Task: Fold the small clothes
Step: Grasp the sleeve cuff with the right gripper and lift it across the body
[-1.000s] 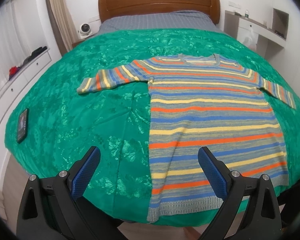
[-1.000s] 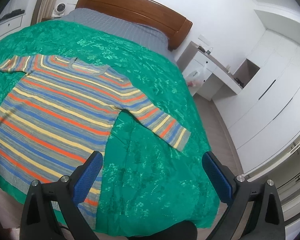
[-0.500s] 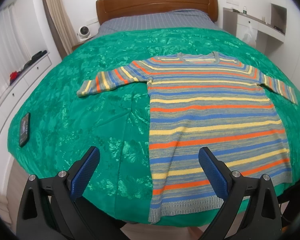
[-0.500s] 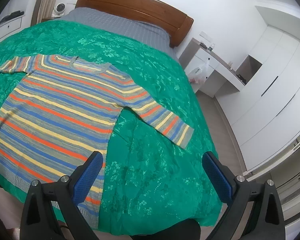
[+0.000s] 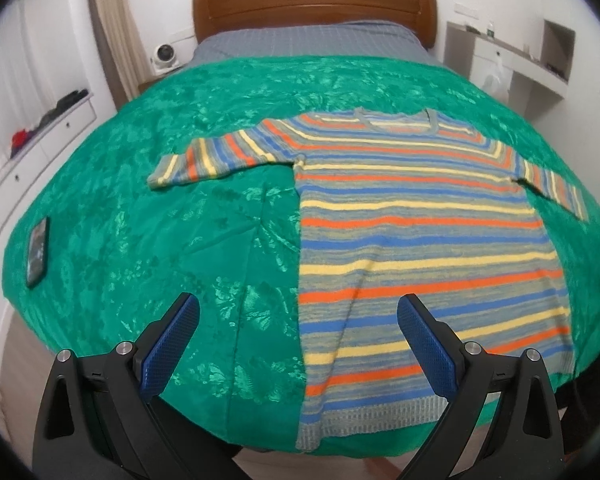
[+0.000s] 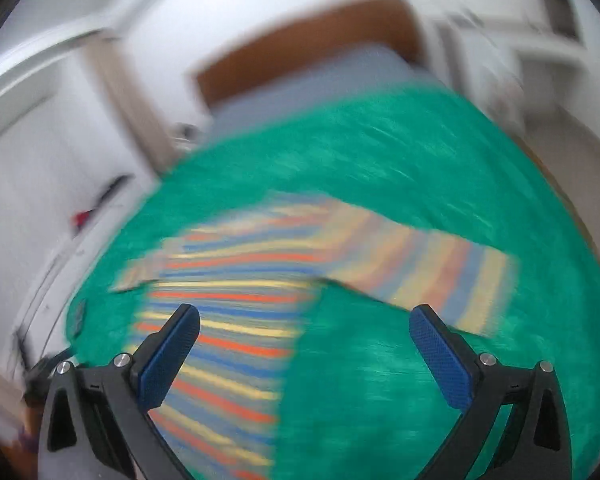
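Note:
A striped sweater [image 5: 416, 216] in grey, blue, orange and yellow lies flat, face up, on the green bedspread [image 5: 160, 240], both sleeves spread out and its hem at the near bed edge. My left gripper [image 5: 298, 312] is open and empty, above the near edge by the sweater's lower left side. My right gripper [image 6: 304, 324] is open and empty. Its view is blurred; the sweater [image 6: 236, 312] shows there, with the right sleeve [image 6: 432, 272] just beyond the right finger.
A dark phone [image 5: 37, 251] lies on the bedspread at the far left. A wooden headboard [image 5: 312, 4] is at the back. White drawers [image 5: 32, 136] stand on the left, a white desk [image 5: 512, 60] on the right.
My right gripper has swung fast to the left, blurring its view; the right sleeve now lies close ahead. My left gripper has moved slightly; the sweater has not moved.

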Tool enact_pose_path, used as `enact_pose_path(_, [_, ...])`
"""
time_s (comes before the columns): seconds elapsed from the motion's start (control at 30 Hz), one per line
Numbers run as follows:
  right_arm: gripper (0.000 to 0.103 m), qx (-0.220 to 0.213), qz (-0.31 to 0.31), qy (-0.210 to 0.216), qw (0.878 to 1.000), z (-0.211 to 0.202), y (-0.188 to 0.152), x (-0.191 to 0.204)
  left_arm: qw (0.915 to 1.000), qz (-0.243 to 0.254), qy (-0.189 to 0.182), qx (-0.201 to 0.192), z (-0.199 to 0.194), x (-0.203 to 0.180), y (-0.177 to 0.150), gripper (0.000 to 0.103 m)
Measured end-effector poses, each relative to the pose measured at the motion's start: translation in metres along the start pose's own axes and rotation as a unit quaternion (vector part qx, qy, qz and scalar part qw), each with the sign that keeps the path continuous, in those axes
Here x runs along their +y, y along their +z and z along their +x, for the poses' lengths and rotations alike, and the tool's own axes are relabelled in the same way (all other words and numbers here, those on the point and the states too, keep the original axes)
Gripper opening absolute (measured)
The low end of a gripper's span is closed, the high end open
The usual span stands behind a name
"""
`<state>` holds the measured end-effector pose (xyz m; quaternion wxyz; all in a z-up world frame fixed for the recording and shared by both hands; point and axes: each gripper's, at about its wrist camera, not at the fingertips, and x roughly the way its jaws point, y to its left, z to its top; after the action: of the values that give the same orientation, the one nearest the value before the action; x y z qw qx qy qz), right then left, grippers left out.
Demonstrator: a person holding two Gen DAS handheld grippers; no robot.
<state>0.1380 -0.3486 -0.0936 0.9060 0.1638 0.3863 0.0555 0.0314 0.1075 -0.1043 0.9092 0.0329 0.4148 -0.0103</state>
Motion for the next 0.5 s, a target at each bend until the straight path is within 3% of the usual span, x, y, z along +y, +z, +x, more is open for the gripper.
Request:
enact_pose_path(0.07, [0.103,0.010,0.067,-0.050,0.996,0.014,0.007,-0.060,0.9999,-0.012,-0.004,0.008,0.003,0.004,-0.002,0.100])
enact_pose_path(0.13, [0.102,0.029,0.173,-0.052,0.983,0.028,0.006,-0.114,0.9996,-0.021,-0.008,0.019,0.008,0.007,-0.005,0.100])
enact_pose_path(0.2, [0.092,0.018,0.243,-0.029,0.969,0.036,0.000,-0.145,0.9993,-0.023,-0.008,0.028,0.012,0.008,-0.007,0.100])
enact_pose_path(0.23, [0.076,0.014,0.269,-0.019,0.963,0.043,-0.003,-0.157,0.9992,-0.022,-0.005,0.033,0.015,0.008,-0.007,0.100])
enact_pose_path(0.27, [0.064,0.021,0.283,-0.019,0.959,0.050,-0.006,-0.163,0.9992,-0.020,-0.003,0.035,0.017,0.008,-0.007,0.100])
enact_pose_path(0.3, [0.062,0.030,0.292,-0.021,0.956,0.059,-0.007,-0.168,0.9991,-0.019,0.000,0.037,0.018,0.008,-0.007,0.100])
enact_pose_path(0.43, [0.062,0.064,0.285,-0.069,0.954,0.088,-0.004,-0.175,0.9987,-0.015,0.013,0.046,0.028,0.008,-0.006,0.100])
enact_pose_path(0.5, [0.062,0.066,0.296,-0.061,0.951,0.097,-0.004,-0.178,0.9983,-0.019,0.015,0.053,0.035,0.010,-0.006,0.100])
